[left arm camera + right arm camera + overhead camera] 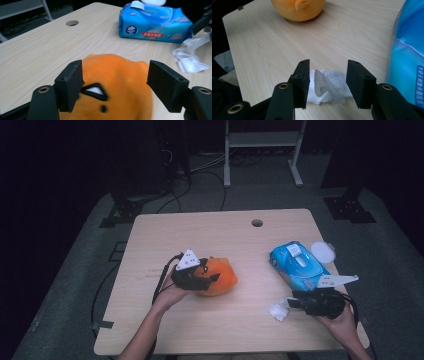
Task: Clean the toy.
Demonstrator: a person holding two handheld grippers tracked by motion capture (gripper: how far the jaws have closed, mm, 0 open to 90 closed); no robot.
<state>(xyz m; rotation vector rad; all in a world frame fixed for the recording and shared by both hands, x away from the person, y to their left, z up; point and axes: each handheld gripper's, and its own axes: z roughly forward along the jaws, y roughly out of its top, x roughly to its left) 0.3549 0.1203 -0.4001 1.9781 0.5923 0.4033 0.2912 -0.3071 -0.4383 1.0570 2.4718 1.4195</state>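
Wipe (325,86) crumpled, lengthwise across open right claw (327,85).

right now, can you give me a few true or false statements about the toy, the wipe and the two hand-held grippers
1. The orange plush toy sits between the jaws of the left hand-held gripper. True.
2. The right hand-held gripper is clamped shut on the blue wipes pack. False: its jaws stand apart around the crumpled white wipe, beside the pack.
3. The white wipe lies on the wooden table. True.
4. The plush toy rests on top of the wipes pack. False: it sits on the table, apart from the pack.
5. A round hole shows near the table's far edge. True.
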